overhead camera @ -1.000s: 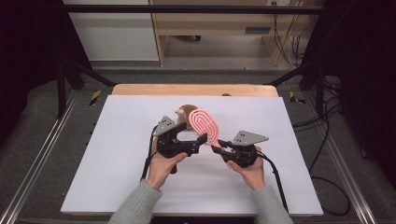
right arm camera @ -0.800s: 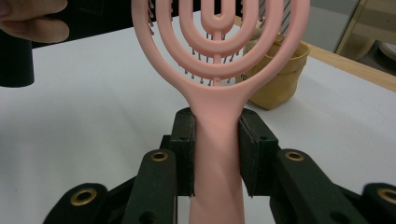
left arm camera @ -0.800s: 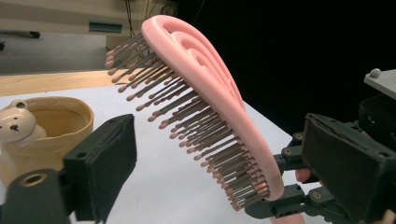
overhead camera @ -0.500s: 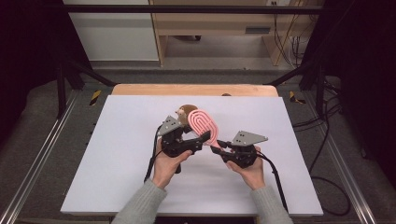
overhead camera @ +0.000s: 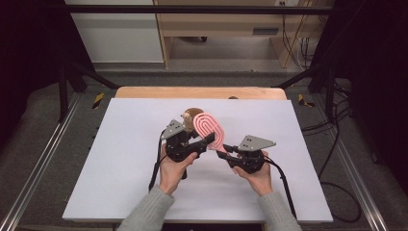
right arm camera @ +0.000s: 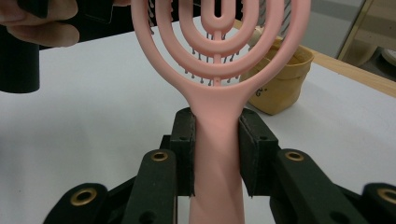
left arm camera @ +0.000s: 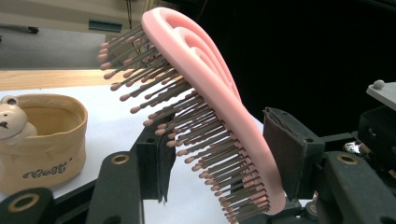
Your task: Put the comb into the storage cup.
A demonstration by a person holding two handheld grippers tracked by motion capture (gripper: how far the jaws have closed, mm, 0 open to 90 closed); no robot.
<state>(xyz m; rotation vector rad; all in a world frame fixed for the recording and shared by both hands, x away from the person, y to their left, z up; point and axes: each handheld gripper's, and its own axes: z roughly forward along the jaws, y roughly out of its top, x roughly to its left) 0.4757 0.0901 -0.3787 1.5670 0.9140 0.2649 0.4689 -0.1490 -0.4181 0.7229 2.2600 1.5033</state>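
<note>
A pink hairbrush (overhead camera: 208, 126) with a looped open head stands tilted above the white table (overhead camera: 120, 168). My right gripper (overhead camera: 222, 153) is shut on its handle (right arm camera: 218, 140), one pad pressing on each side. My left gripper (overhead camera: 209, 139) reaches in from the left around the brush head (left arm camera: 210, 93). Its jaws have just been closing with the head between them. In the left gripper view one pad meets the bristle tips (left arm camera: 170, 142) and the other pad lies against the pink back. Both grippers are held in a person's hands just above the table.
A small tan cup (overhead camera: 190, 115) with a bear figure on its rim stands on the table just behind the brush, also in the left gripper view (left arm camera: 42, 140) and the right gripper view (right arm camera: 280, 79). A wooden board edges the table's far side. Cables trail toward the near edge.
My left gripper's jaws have closed in from wide open onto the brush head. The brush, the right gripper and both hands have stayed in place.
</note>
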